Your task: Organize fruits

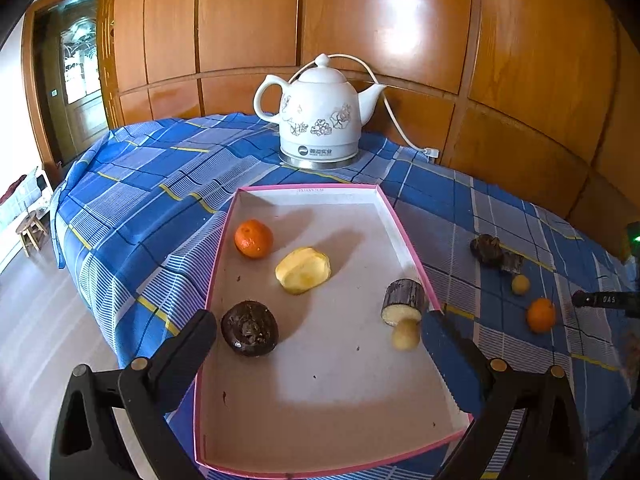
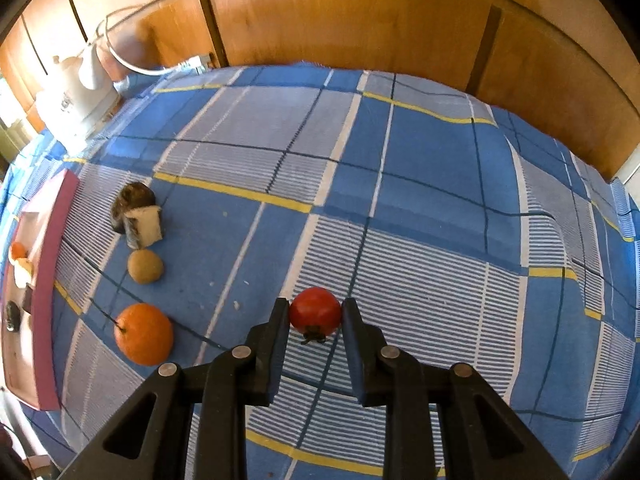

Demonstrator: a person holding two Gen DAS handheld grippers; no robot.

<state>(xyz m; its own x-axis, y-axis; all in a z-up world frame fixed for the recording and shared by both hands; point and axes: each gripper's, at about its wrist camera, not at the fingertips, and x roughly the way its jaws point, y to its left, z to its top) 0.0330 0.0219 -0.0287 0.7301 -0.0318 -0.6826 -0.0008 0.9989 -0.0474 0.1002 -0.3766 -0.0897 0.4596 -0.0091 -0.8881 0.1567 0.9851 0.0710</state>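
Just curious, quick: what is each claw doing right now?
Left gripper: open, empty, over the pink-rimmed cardboard tray.
Right gripper: closed on the small red tomato.

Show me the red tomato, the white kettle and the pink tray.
red tomato (image 2: pixel 315 311), right wrist view, front skin between the claw fingers.
white kettle (image 1: pixel 318 118), left wrist view, flowered body.
pink tray (image 1: pixel 404 229), left wrist view, right rim.

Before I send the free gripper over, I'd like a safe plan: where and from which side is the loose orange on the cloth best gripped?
Grip the orange across its widest middle, coming from above. It is round with no handle, stem tip sideways, and the cloth around it is open; the small yellow fruit sits apart.
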